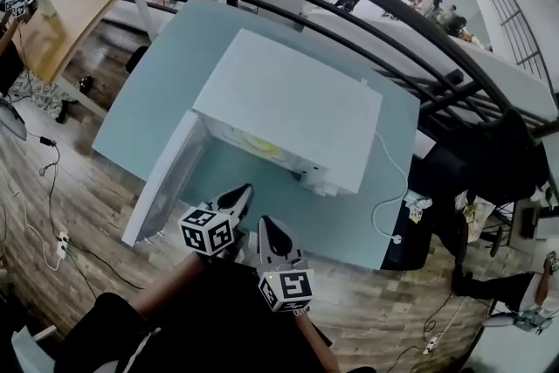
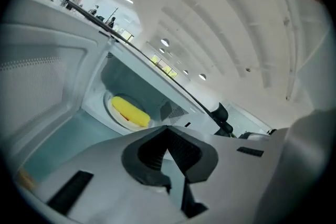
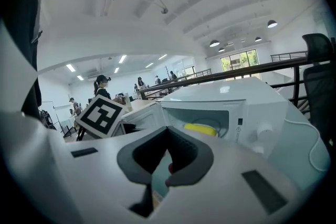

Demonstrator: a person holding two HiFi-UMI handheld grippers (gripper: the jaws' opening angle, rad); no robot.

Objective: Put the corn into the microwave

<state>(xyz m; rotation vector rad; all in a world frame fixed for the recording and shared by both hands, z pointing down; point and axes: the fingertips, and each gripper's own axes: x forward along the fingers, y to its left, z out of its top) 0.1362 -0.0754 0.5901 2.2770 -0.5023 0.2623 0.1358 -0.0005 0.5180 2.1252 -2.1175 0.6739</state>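
Here, in the head view, the white microwave point(image 1: 297, 109) stands on a pale table point(image 1: 140, 100) with its door point(image 1: 162, 183) swung wide to the left and the corn point(image 1: 262, 144) lying yellow on the turntable inside. The left gripper point(image 1: 238, 198) and right gripper point(image 1: 269, 233) hover side by side just short of the opening. The left gripper view shows its jaws pressed together on nothing, the corn point(image 2: 130, 111) resting on the round plate point(image 2: 113, 113) well inside the cavity, and the door point(image 2: 42, 71) filling the left. The right gripper view shows that pair likewise clenched and empty, with the corn point(image 3: 200, 129) visible through the opening. The placing looks done. The risk now is that a hard push on the door slides the oven along the table, or that a jaw snags the power cord point(image 1: 390, 188) on the right. The door's free edge appears to reach past the table's front rim, and open space lies in front for its swing.
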